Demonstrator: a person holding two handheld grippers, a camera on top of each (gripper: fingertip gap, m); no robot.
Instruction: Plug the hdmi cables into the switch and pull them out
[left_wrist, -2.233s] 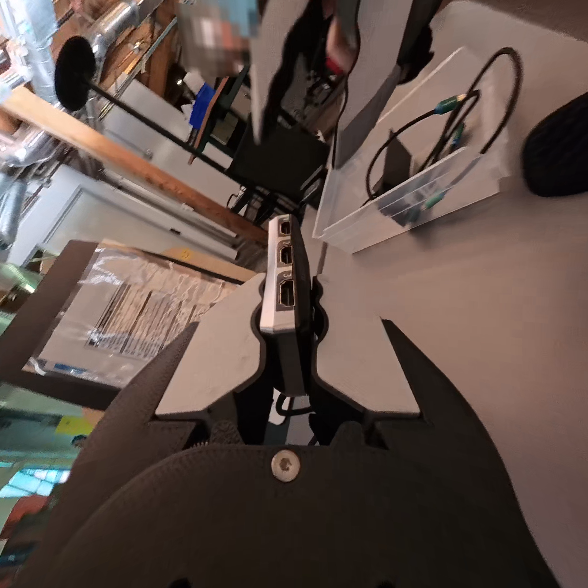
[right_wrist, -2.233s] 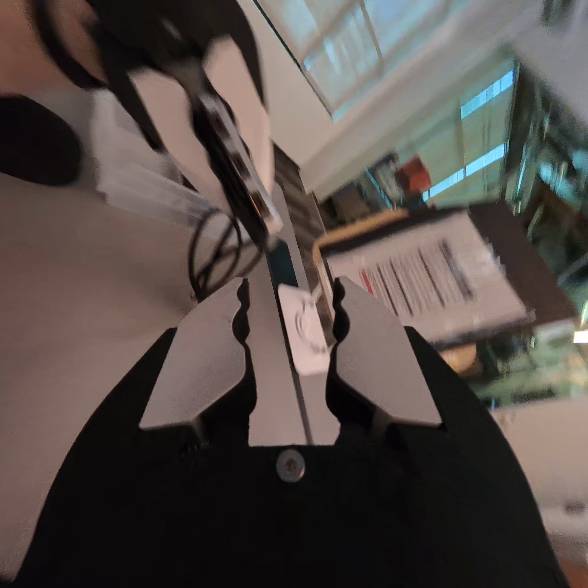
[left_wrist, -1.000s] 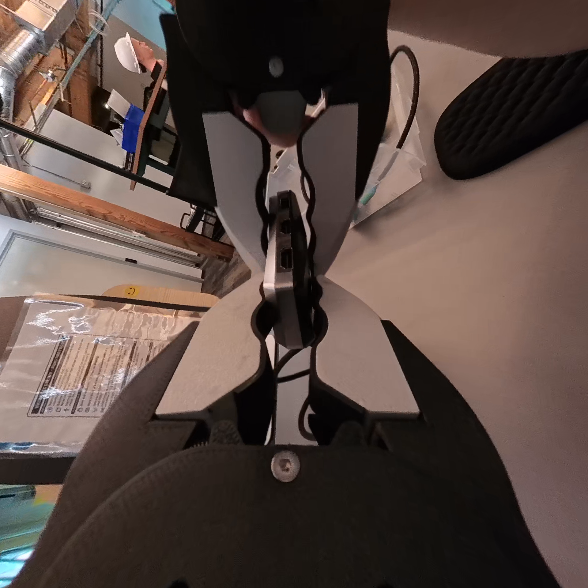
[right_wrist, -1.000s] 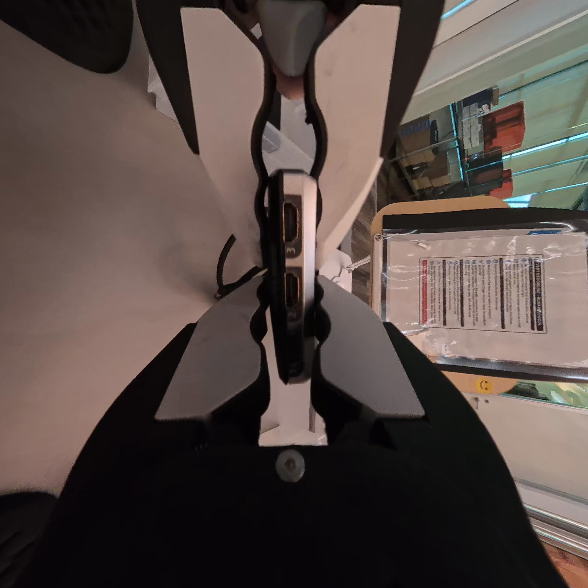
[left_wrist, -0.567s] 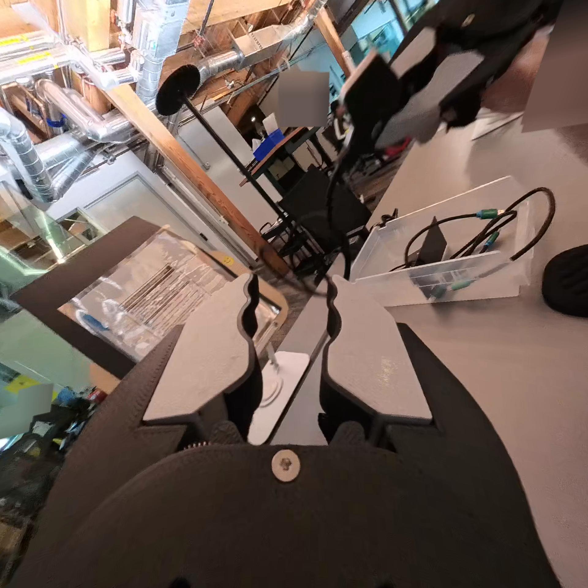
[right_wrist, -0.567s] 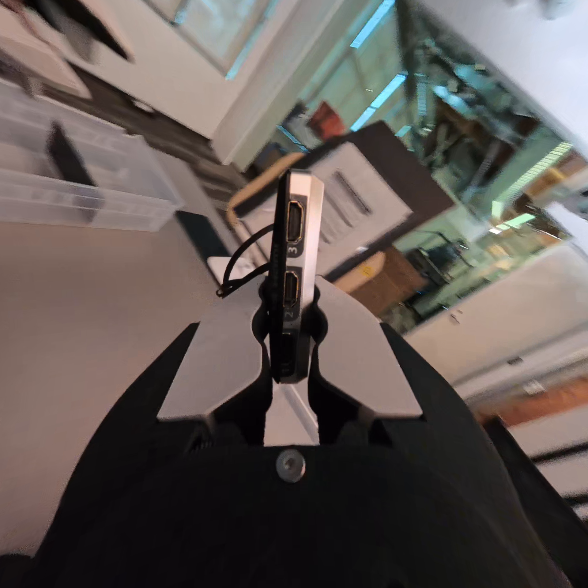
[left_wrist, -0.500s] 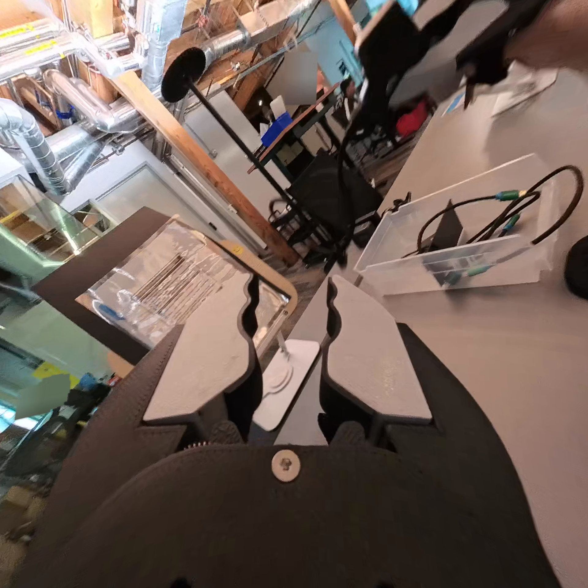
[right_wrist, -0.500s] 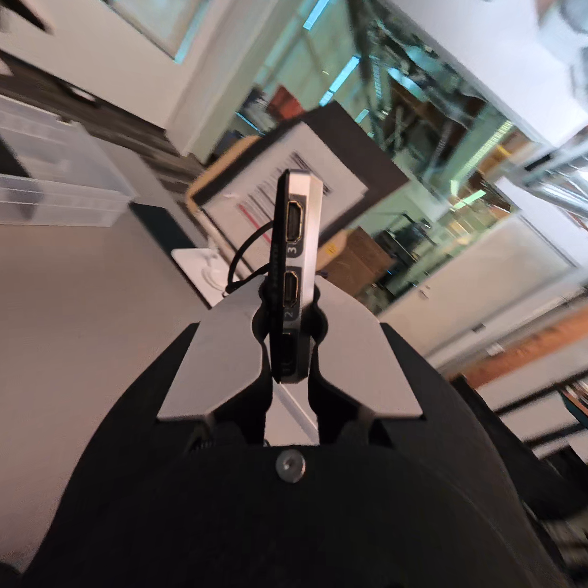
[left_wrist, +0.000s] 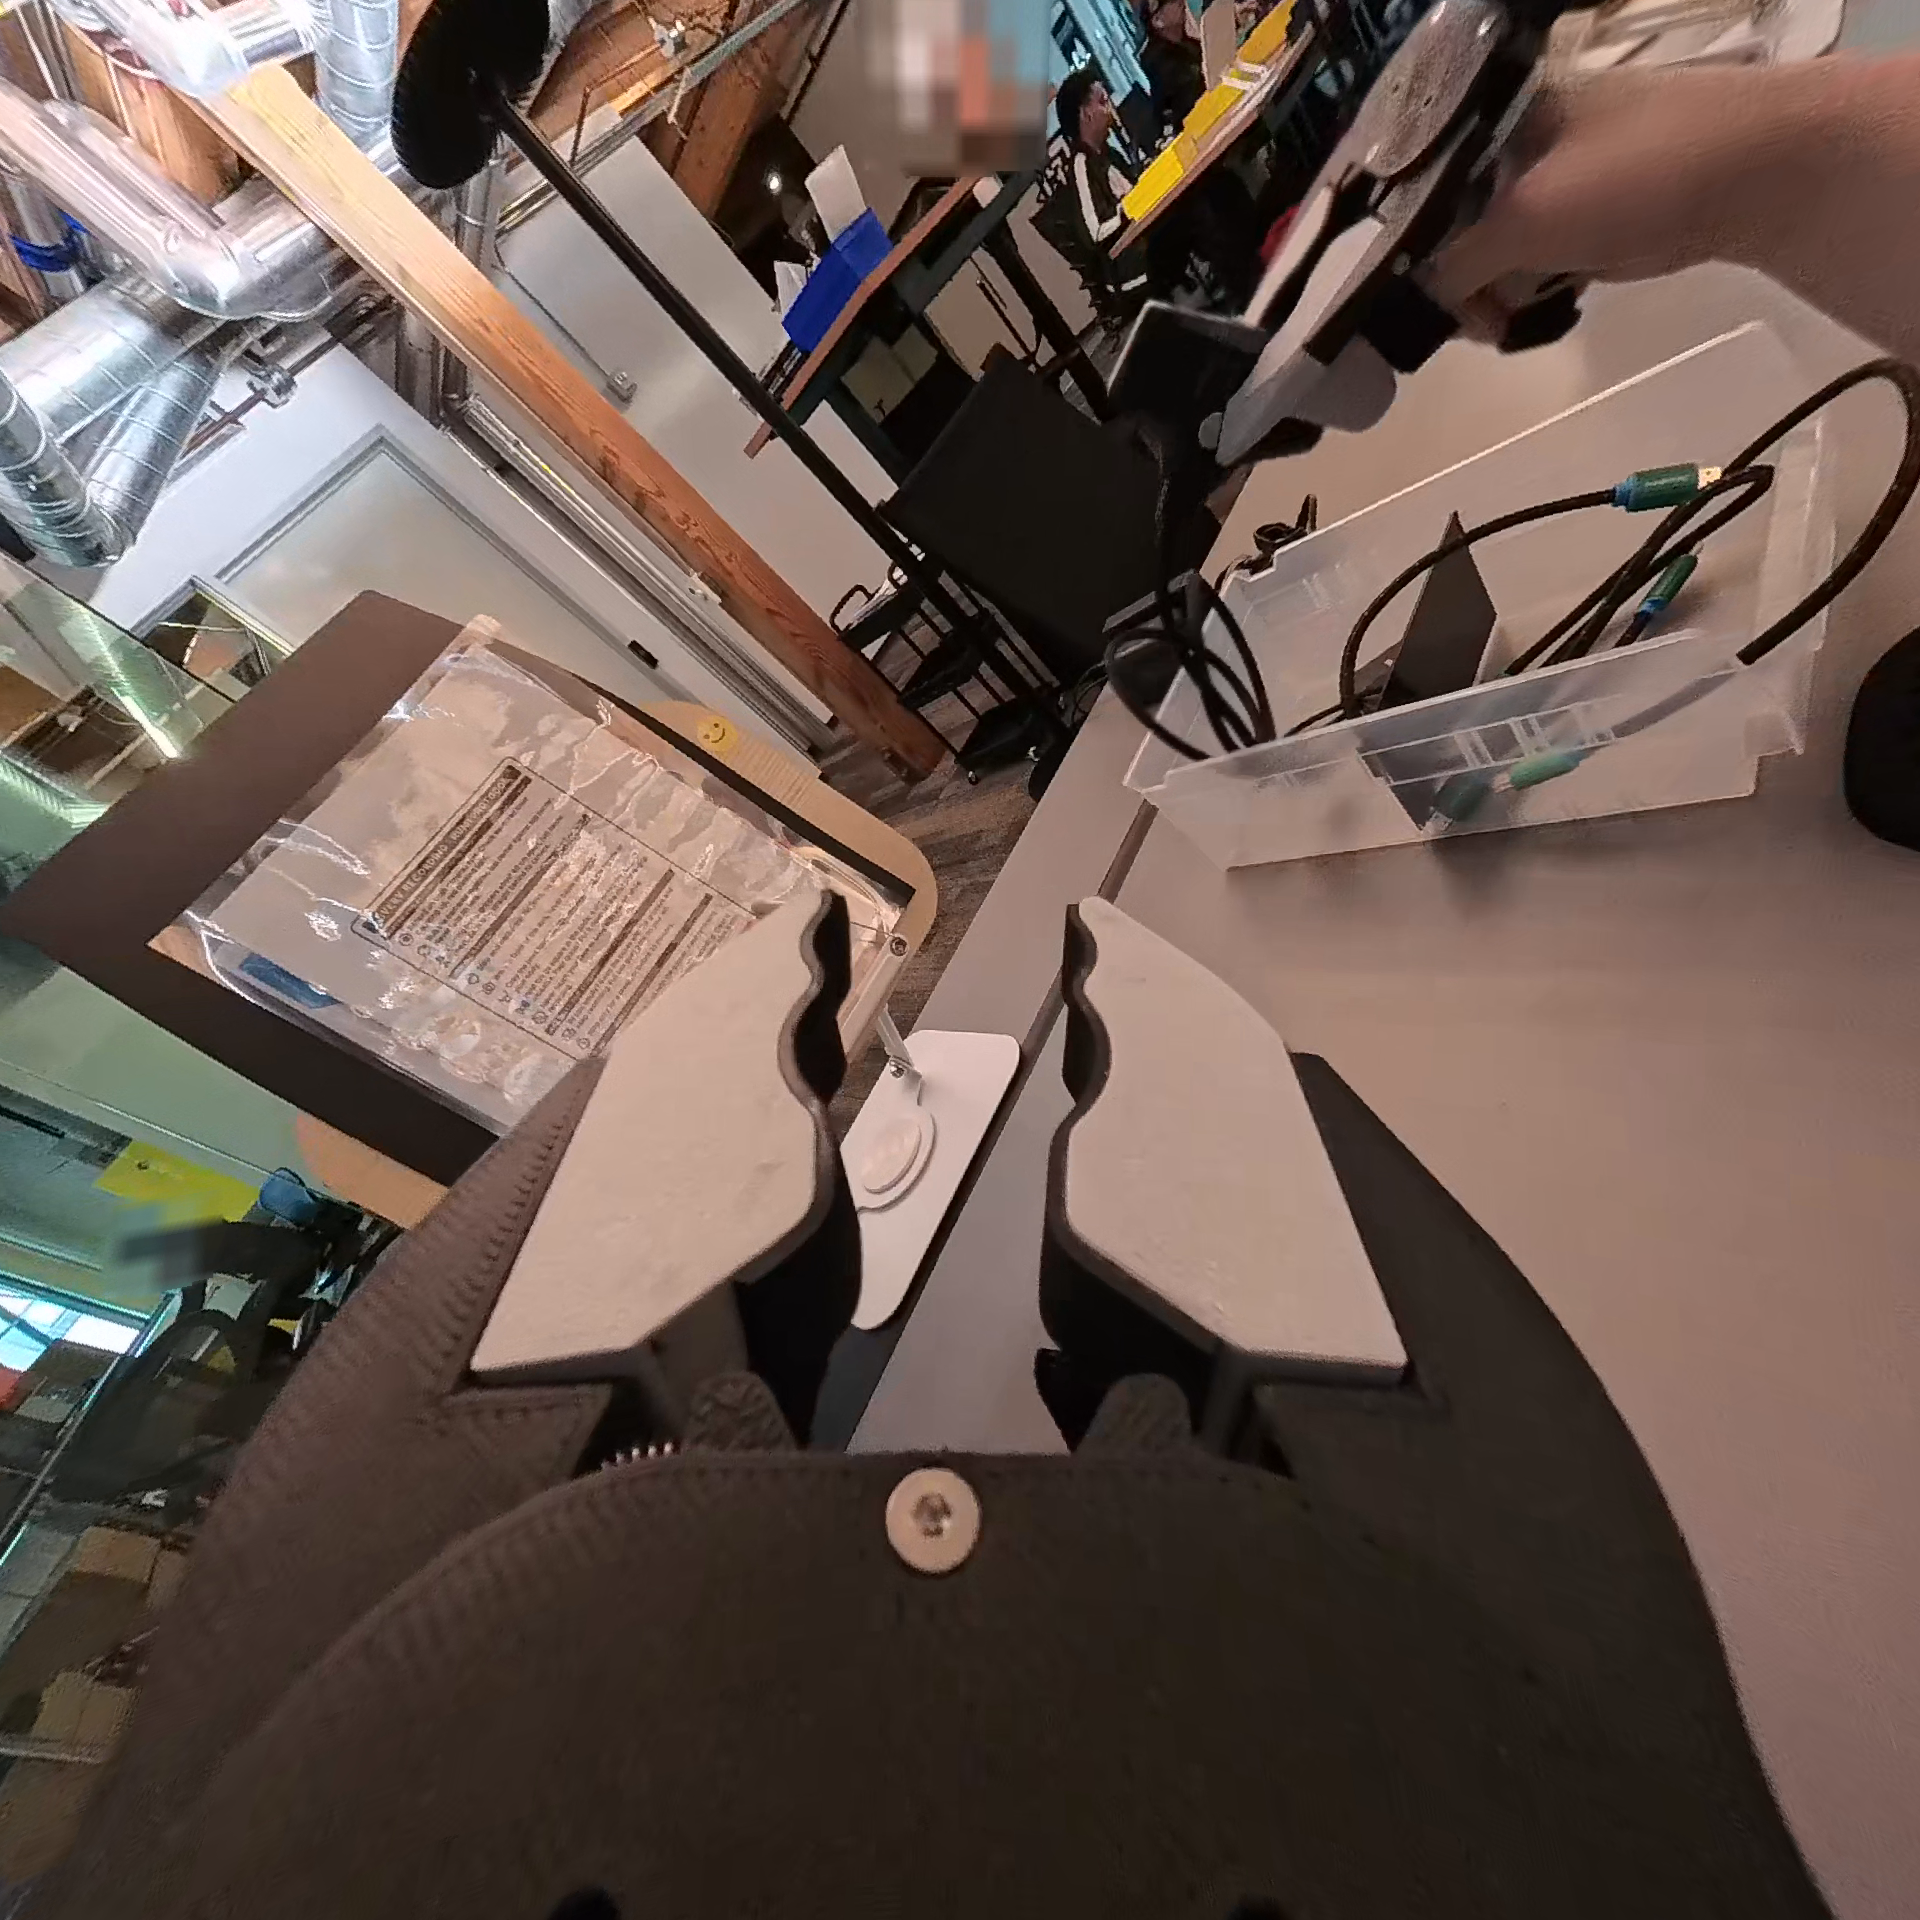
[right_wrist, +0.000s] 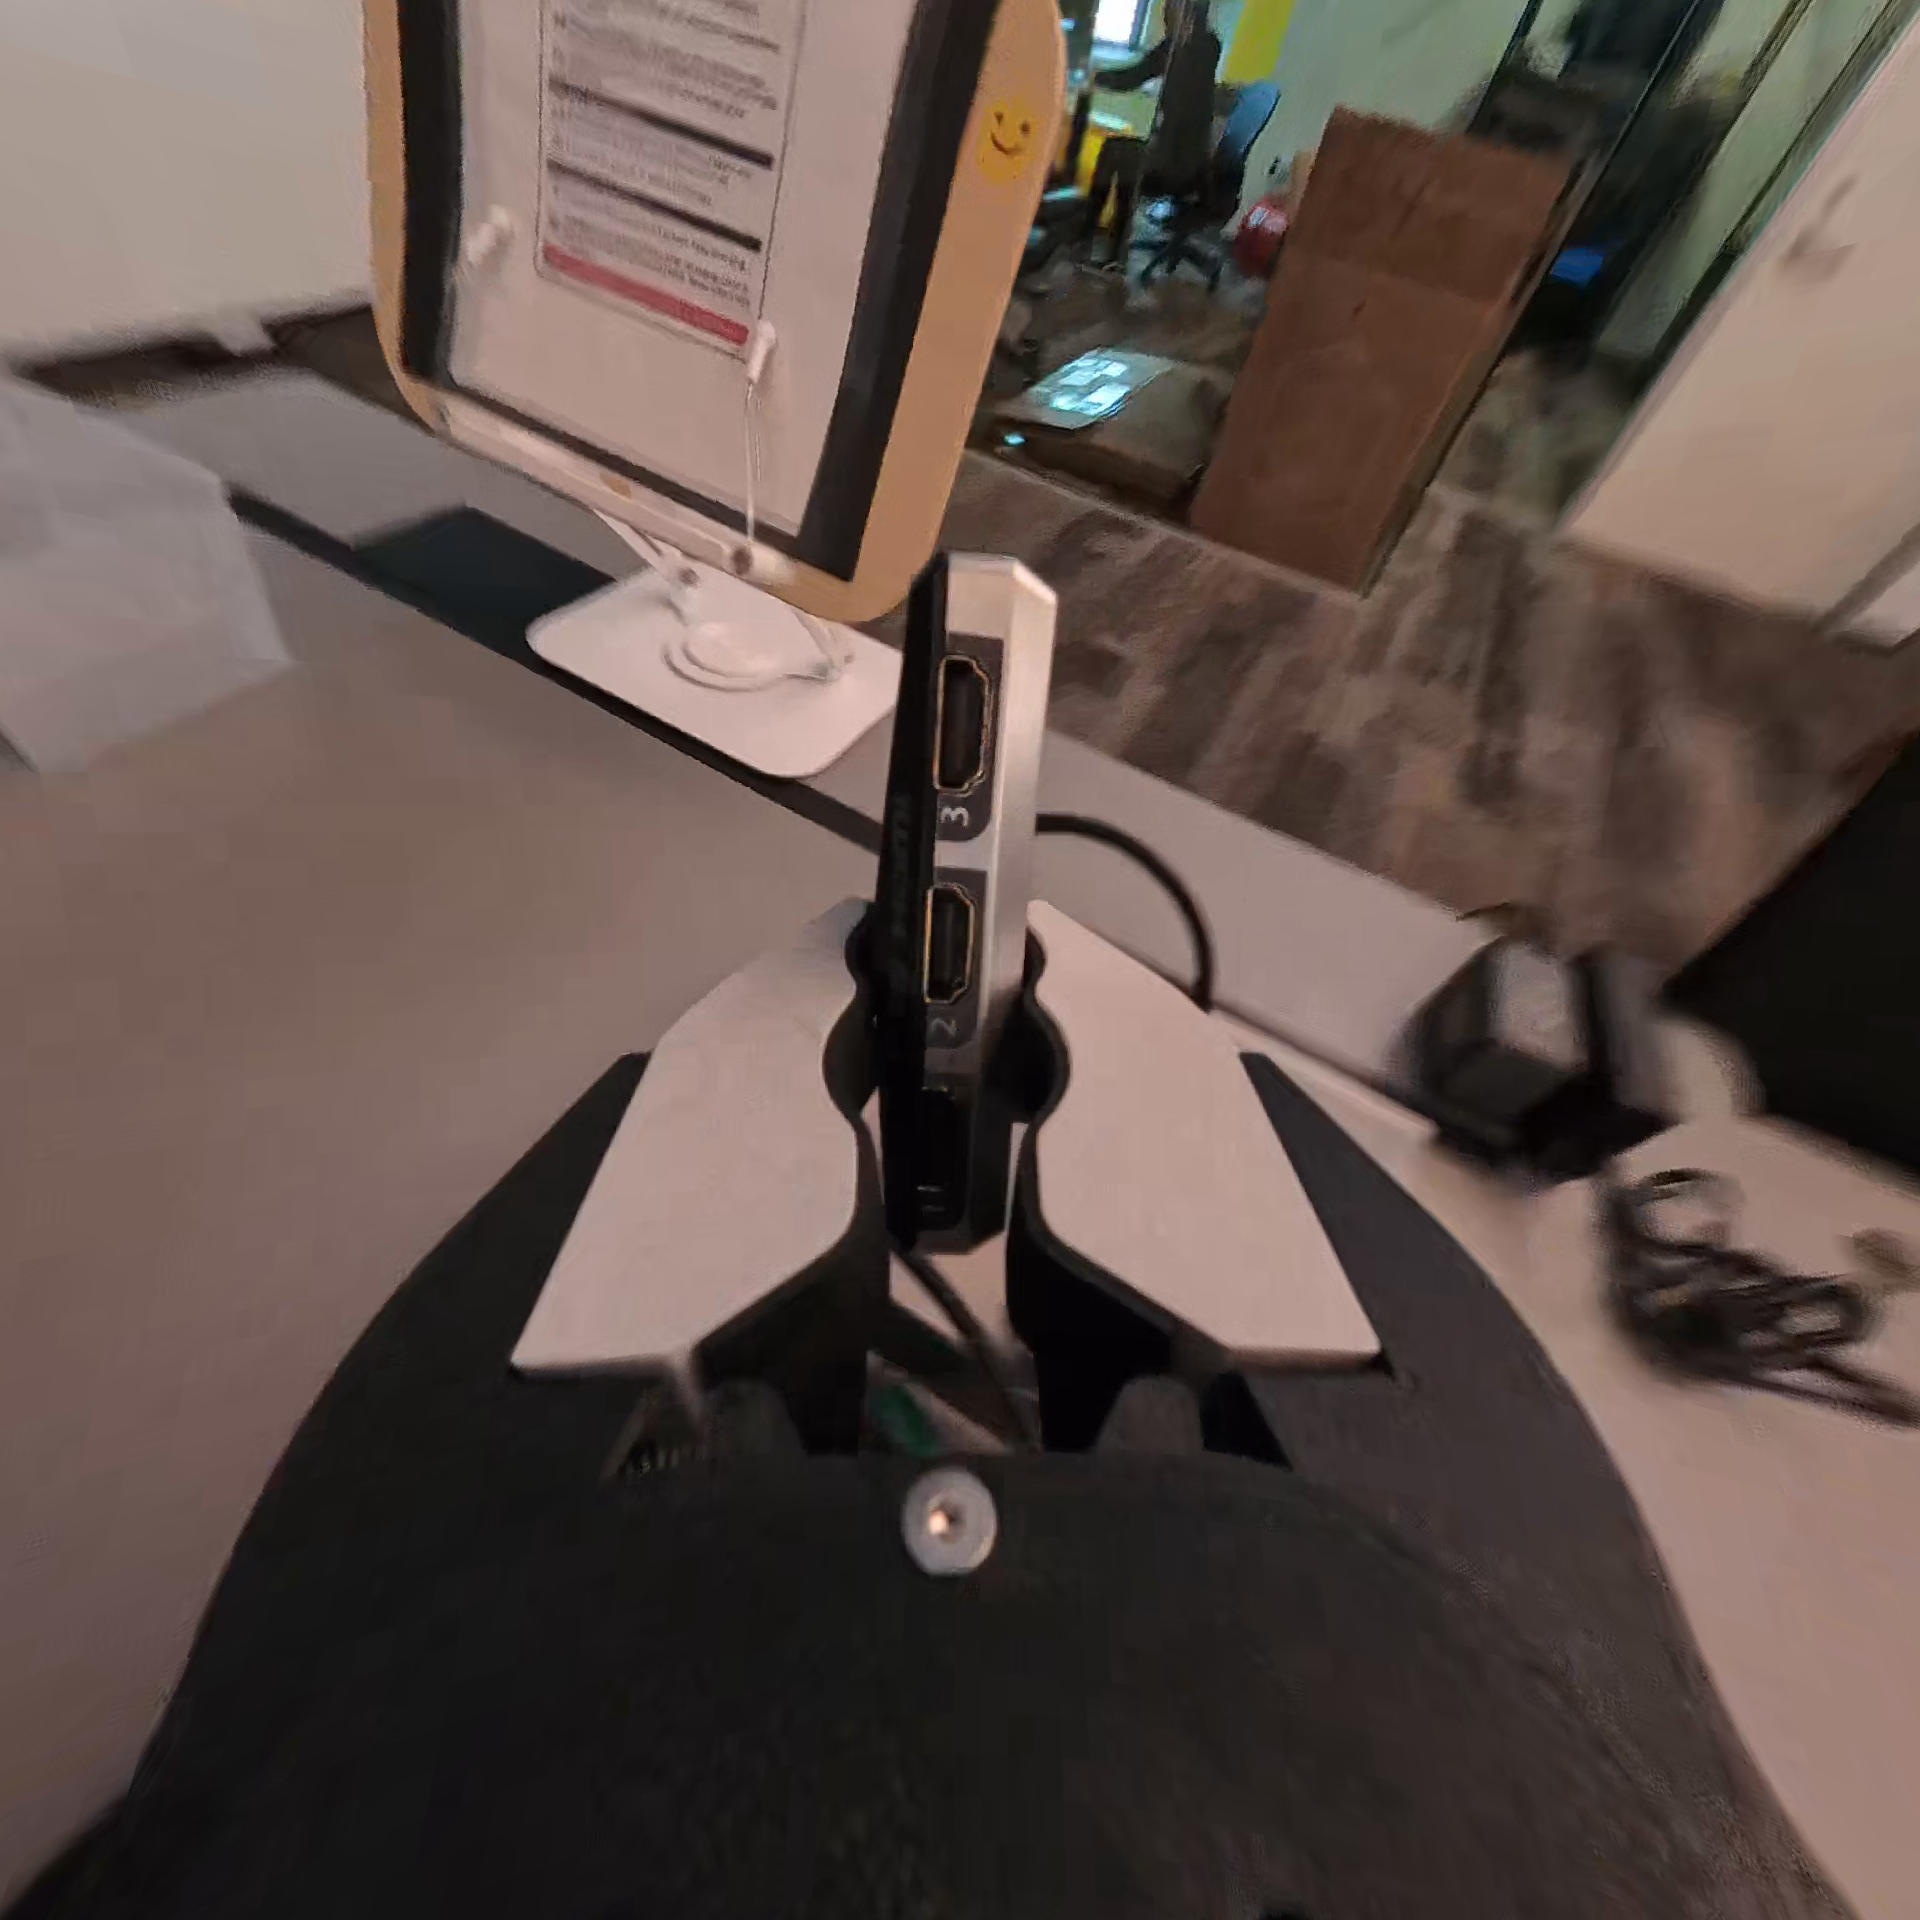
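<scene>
Grey worktop (left_wrist: 1507, 1039) carries everything, and on it the left gripper (left_wrist: 940, 940) hangs empty, its fingers spread over the near edge. The right gripper (right_wrist: 940, 935) has its fingers pinched on the HDMI switch (right_wrist: 961, 831), held on edge with its row of ports facing the camera; no plug sits in the two ports I can see. A thin black lead trails from the switch's lower end.

My worry is the grip: it is narrow, on the slim sides, so a plug pushed in off-axis could twist the switch or lever it out. The trailing lead might also snag.

Further out, the HDMI cables (left_wrist: 1621, 520) lie looped in a clear plastic bin (left_wrist: 1558, 769) toward the far edge. A framed notice on a white stand (right_wrist: 717, 675) perches at the worktop's edge. Beyond are timber beams, silver ducting and other desks.
</scene>
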